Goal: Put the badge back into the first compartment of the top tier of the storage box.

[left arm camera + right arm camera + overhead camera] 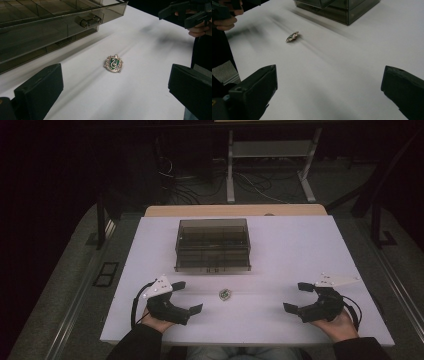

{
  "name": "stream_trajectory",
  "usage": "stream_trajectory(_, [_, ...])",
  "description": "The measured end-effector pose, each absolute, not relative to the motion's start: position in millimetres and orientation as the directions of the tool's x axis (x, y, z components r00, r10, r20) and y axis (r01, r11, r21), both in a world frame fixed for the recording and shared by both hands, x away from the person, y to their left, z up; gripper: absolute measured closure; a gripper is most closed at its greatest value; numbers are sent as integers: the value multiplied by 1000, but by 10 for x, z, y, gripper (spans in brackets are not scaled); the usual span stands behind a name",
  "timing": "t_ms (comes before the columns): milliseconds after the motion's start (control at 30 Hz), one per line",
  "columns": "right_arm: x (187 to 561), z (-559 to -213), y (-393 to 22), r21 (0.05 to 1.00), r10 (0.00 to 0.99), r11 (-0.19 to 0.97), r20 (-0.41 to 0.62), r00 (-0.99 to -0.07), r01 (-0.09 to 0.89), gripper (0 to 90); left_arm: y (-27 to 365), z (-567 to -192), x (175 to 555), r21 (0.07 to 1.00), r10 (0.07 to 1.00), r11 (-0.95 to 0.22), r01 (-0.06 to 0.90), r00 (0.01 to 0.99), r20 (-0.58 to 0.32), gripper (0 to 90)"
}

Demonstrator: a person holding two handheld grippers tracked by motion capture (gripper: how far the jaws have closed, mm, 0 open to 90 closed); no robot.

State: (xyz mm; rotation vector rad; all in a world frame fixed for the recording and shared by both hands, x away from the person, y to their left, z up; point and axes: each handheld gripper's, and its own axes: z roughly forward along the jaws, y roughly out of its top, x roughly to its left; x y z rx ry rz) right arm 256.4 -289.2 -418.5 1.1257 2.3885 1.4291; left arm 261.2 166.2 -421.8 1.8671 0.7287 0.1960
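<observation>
Small crest-shaped badge [224,293], silver rim, green centre, flat on white table [280,250], roughly midway between both tongs, touching neither. Left gripper [183,296] near table's front-left edge, jaws spread wide, nothing between them; badge [113,63] ahead of its jaws, slightly toward the box. Right gripper [295,296] at front-right, jaws likewise wide apart, empty; badge [292,36] well ahead of it, seen edge-on. Smoky transparent drawer box [213,245] behind badge, farther up the table. Curled silver figure on badge face; lettering too small to read.
</observation>
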Motion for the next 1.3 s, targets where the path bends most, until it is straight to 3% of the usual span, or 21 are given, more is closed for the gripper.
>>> stream_trajectory(867, [2515,-4189,-2889,796,665,288,234,-709,533,3,1665,-4200,2556,878,585,-259,402,789,-188,0])
stream_trajectory(1300, [2479,-4169,-2902,798,668,279,238,-705,535,3,1559,-4064,2561,861,560,-323,394,812,-161,0])
